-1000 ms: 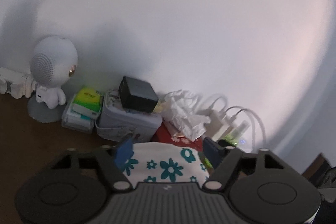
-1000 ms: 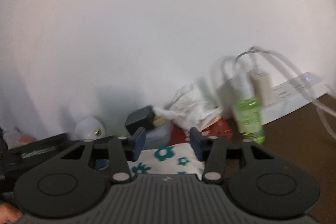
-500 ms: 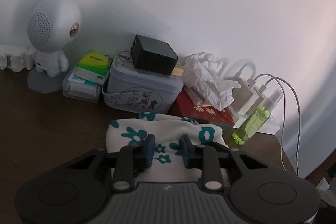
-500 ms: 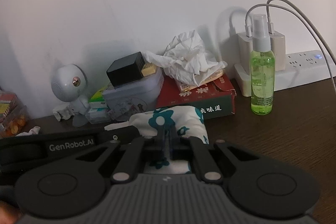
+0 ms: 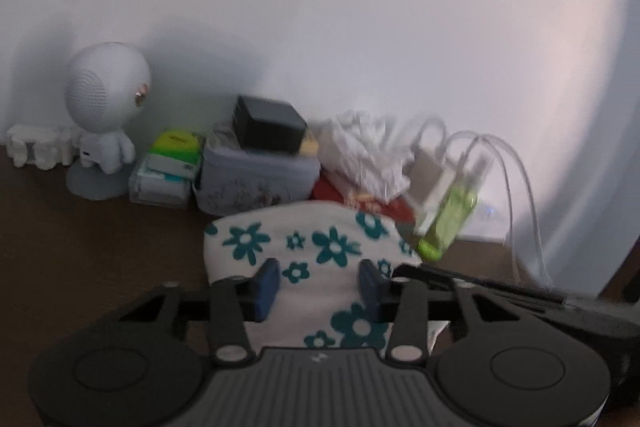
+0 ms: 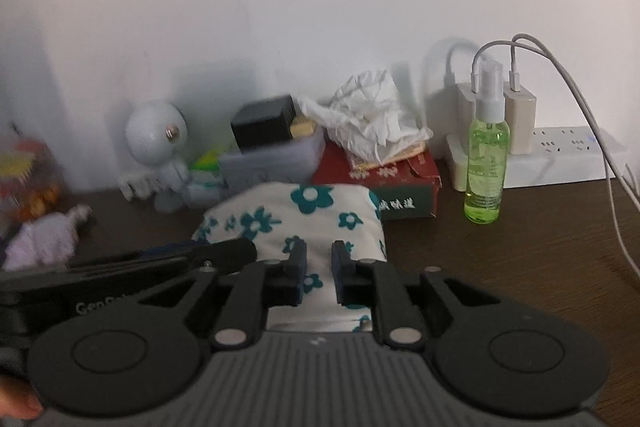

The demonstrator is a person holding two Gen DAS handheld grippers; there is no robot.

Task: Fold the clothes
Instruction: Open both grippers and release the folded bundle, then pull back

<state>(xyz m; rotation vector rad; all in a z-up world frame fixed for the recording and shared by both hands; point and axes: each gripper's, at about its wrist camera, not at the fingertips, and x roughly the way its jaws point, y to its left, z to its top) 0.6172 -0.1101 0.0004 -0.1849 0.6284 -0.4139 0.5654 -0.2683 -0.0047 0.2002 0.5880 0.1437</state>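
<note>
Left wrist view: the left gripper (image 5: 318,281) has its jaws apart and opening, straddling the white cotton garment with teal flower print (image 5: 316,243) lying on the dark brown wooden table (image 5: 80,247). Release fully and withdraw without dragging the fold. No writing is legible.

Right wrist view: the right gripper (image 6: 319,273) is opening, jaws narrowly apart over the garment. Lift clear vertically. The other tool reads a partial "Gen"; the red-and-green tissue box (image 6: 404,187) bears white characters, unreadable.

left wrist: close, wallward | right wrist: same | shared: floral cloth (image 5: 320,247) (image 6: 304,219)
</note>
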